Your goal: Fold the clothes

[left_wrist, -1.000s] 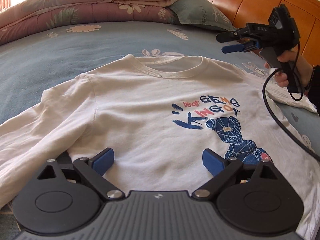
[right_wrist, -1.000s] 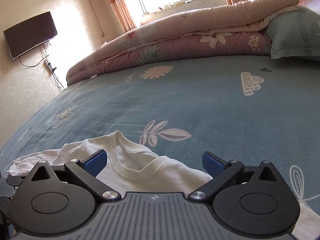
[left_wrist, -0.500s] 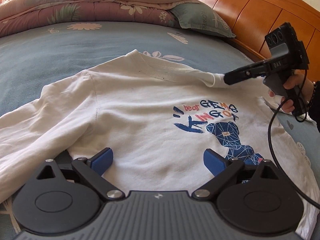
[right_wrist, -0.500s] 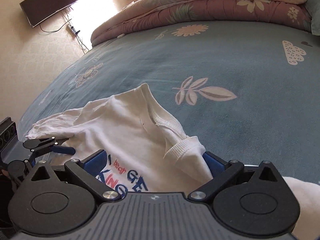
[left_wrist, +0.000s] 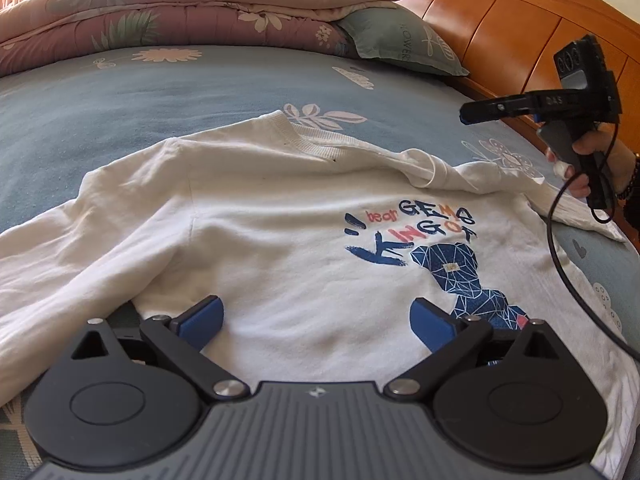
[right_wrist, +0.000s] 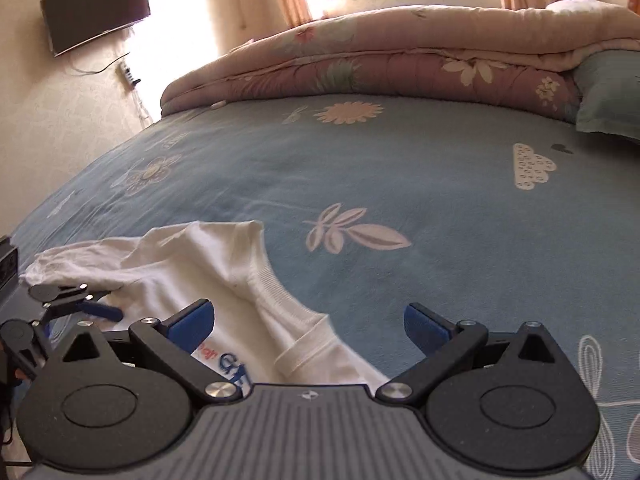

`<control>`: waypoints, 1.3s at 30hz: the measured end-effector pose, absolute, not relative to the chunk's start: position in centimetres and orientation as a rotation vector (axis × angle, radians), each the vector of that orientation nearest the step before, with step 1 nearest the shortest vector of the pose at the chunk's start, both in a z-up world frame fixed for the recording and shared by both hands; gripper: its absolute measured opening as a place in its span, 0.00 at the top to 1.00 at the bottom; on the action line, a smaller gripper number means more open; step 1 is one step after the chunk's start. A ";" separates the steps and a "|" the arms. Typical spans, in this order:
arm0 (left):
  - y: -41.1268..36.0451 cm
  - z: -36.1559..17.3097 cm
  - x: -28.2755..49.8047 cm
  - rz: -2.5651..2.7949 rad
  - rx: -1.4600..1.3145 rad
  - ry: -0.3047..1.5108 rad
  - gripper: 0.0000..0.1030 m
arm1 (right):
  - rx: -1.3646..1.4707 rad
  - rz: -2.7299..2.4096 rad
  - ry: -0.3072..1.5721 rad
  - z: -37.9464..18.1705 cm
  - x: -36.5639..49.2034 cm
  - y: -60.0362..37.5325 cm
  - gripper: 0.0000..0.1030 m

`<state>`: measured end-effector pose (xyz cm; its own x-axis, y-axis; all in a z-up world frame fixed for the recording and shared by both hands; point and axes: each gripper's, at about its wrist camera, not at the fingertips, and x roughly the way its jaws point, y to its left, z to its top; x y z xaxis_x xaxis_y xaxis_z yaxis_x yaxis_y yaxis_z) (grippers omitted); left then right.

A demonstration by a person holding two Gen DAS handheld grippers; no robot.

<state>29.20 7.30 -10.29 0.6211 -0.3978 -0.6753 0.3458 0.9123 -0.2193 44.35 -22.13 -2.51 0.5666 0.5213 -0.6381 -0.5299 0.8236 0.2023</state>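
A white long-sleeved shirt [left_wrist: 280, 240] with a blue bear print lies face up on the blue bed sheet [left_wrist: 120, 100]. Its collar is bunched into a small fold [left_wrist: 424, 168] near the right shoulder. My left gripper [left_wrist: 316, 316] hovers open over the lower chest, holding nothing. My right gripper [left_wrist: 468, 114], held by a hand [left_wrist: 580, 160], hangs in the air above the right shoulder. In the right wrist view the right gripper [right_wrist: 308, 322] is open, with the shirt [right_wrist: 192, 256] and its collar below it and the left gripper [right_wrist: 92, 308] at the far left.
A folded floral quilt [left_wrist: 180, 12] and a green pillow [left_wrist: 400, 44] lie along the far side of the bed. A wooden headboard [left_wrist: 500, 28] runs on the right. A black cable [left_wrist: 560, 264] trails across the shirt's right side. A TV [right_wrist: 96, 10] hangs on the wall.
The right gripper came down onto the collar by the right shoulder, then lifted up and away, leaving the collar bunched there. The left gripper has barely moved.
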 end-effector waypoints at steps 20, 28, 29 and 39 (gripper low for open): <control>7.4 -10.4 29.3 -0.433 -0.073 0.785 0.02 | -0.373 0.569 0.765 -5.9 39.3 -19.5 0.82; 7.5 -10.2 29.3 -0.429 -0.087 0.790 0.02 | -0.438 0.474 0.692 -4.5 41.9 -19.3 0.90; 7.5 -10.2 29.3 -0.429 -0.089 0.790 0.02 | -0.439 0.453 0.685 -4.5 42.9 -19.4 0.90; 7.8 -10.2 29.3 -0.436 -0.103 0.792 0.02 | -0.330 0.231 0.688 -6.0 49.0 -19.8 0.63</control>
